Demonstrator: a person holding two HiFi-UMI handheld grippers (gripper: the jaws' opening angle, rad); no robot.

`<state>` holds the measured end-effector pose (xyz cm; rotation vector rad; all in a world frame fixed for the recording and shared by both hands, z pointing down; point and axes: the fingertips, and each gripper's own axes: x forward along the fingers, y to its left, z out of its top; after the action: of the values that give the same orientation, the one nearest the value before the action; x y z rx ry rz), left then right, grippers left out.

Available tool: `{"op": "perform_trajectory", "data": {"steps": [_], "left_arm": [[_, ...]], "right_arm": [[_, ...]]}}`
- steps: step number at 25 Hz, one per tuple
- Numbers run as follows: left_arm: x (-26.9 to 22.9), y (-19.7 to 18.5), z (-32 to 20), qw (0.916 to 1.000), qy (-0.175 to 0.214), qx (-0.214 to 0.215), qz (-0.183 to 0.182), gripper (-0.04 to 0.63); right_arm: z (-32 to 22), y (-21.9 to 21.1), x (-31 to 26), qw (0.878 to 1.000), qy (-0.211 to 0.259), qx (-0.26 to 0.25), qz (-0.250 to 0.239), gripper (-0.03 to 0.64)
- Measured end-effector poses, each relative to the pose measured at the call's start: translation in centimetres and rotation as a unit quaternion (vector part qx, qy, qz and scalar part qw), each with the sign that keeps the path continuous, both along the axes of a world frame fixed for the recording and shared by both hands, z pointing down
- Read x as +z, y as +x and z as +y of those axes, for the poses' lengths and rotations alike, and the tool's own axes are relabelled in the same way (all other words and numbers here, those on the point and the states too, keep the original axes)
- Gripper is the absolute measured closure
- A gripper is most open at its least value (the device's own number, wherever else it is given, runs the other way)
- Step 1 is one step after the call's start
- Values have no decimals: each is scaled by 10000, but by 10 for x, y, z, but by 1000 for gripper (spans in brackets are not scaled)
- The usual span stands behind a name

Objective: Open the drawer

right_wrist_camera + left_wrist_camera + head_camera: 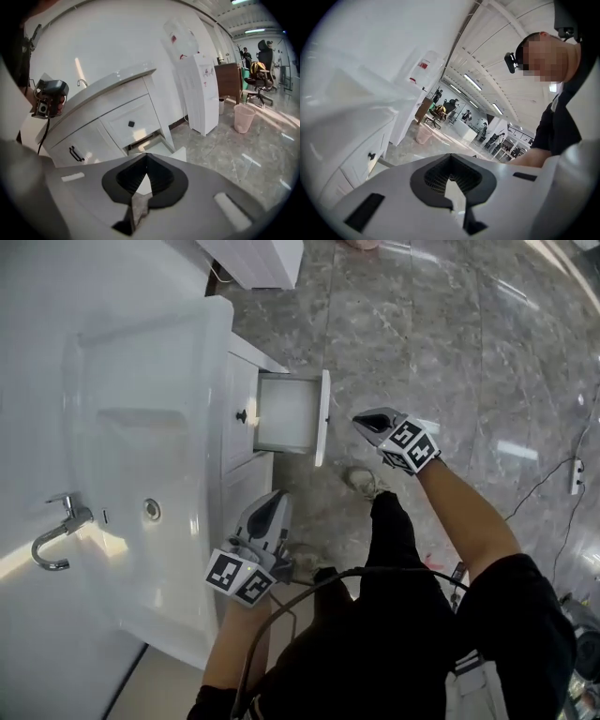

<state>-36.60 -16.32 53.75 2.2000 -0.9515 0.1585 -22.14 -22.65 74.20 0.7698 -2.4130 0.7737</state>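
The white drawer stands pulled out of the vanity, its inside bare and its front panel facing the floor space. In the right gripper view the same open drawer sits below a closed drawer with a black knob. My right gripper hangs just right of the front panel, apart from it, shut with nothing between its fingers; its tips meet. My left gripper is lower, near the vanity's front, also shut and holding nothing.
The vanity top holds a sink basin and a chrome faucet. A cabinet door with a black handle is left of the drawers. A water dispenser and a pink bin stand further along. Grey marble floor spreads right.
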Motion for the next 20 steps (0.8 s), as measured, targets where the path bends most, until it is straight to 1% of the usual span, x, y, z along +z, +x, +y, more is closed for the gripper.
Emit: {"op": "perform_trajectory", "data": {"steps": [3,6,9,14,17,18,20], "left_arm": [[-52,-13,-3,9998,169,-72,27,595],[-98,-33,-2,9991,379,-178,-70,595],[-133,-55,-6,9975,520,-452,-171,595],[-184,-100,-3,9908,883,-992,-253,595],[-212,-138,4,9833,960,-1523,-269,595],[-220,-151,8,9788,991,-1772,-275,595],[-236,-175,19,9665,1081,-2295,-395,595]], "right_arm": [[4,-12,-48,9999,-91,-74,-85,615],[5,-33,-92,9995,-53,-265,-191,615],[-8,-46,-133,9988,76,-377,-300,615],[-34,-60,-204,9973,266,-537,-425,615],[-46,-75,-244,9956,406,-763,-357,615],[-52,-81,-257,9945,441,-894,-333,615],[-66,-96,-279,9905,518,-1240,-298,615]]}}
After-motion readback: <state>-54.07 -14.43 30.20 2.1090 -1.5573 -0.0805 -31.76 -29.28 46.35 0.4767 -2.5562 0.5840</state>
